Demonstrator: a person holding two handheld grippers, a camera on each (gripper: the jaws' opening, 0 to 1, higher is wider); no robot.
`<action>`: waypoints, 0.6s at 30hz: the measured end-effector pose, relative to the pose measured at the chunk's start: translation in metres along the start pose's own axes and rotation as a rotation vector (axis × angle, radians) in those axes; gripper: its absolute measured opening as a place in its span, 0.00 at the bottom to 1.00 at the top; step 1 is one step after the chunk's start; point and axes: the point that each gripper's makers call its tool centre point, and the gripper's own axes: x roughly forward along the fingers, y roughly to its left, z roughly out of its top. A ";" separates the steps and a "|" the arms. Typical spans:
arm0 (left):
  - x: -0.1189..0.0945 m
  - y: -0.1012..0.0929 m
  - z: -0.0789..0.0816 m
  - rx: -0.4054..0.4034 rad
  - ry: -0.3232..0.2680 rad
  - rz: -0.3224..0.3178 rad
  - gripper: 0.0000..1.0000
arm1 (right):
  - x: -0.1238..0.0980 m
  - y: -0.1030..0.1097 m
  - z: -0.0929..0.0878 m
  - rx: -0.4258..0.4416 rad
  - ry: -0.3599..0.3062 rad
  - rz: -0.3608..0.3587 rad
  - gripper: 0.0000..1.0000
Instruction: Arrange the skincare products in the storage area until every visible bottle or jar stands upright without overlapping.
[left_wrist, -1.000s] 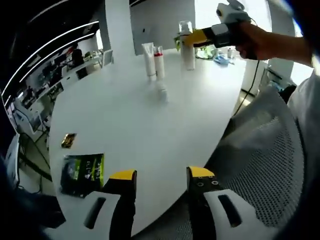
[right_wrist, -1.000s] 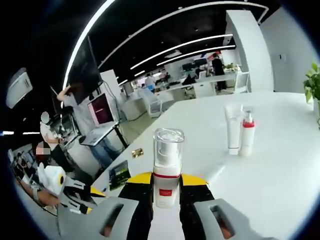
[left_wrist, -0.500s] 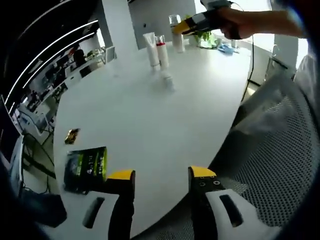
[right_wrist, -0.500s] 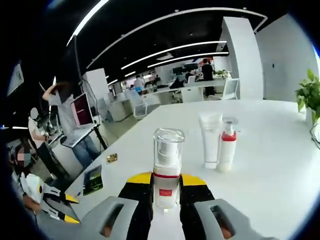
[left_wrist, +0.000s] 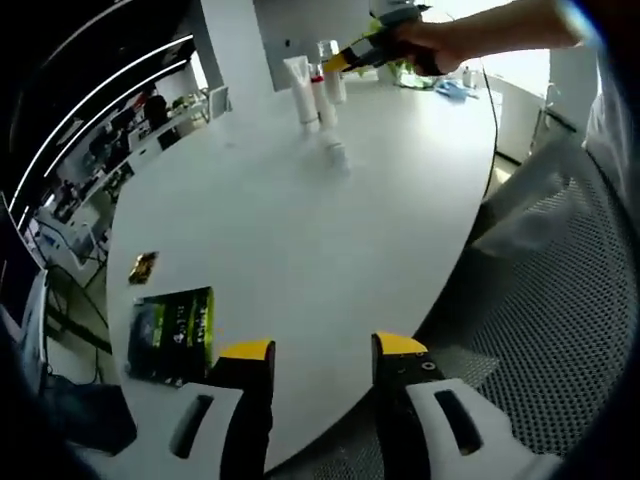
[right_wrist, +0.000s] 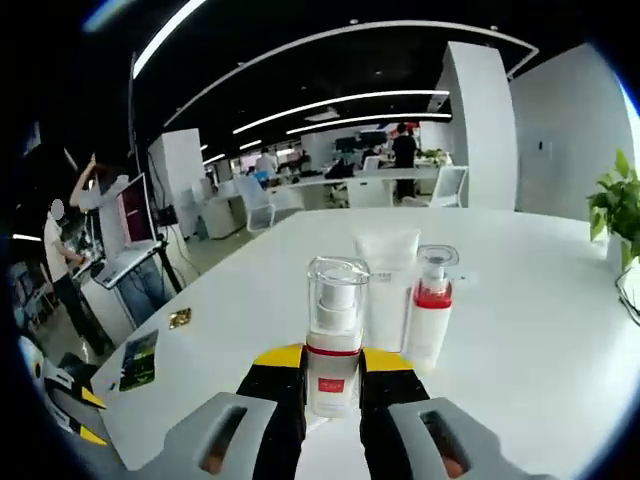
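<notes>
Right hand-held gripper (right_wrist: 331, 375) clamps an upright clear-capped pump bottle (right_wrist: 335, 335) beside a white tube (right_wrist: 388, 295) near the desk's (right_wrist: 520, 330) far edge, while the left hand-held gripper (left_wrist: 320, 360) hangs wide, holding nothing.

Open-plan office — white column (right_wrist: 478, 125), ceiling light strips (right_wrist: 340, 100), mesh chair (left_wrist: 560, 300).

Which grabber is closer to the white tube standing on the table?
The right gripper. It holds a clear-capped pump bottle right beside the white tube. The left gripper is at the table's near edge, far from the tube.
</notes>
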 end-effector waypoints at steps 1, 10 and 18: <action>0.000 0.000 -0.001 -0.001 0.006 -0.001 0.35 | 0.003 -0.002 -0.001 -0.006 -0.005 -0.006 0.12; 0.002 0.001 -0.005 -0.008 0.022 -0.005 0.35 | 0.025 -0.017 -0.007 -0.070 0.001 -0.025 0.12; 0.003 0.001 -0.008 -0.014 0.039 -0.005 0.34 | 0.041 -0.024 -0.016 -0.091 0.021 -0.034 0.12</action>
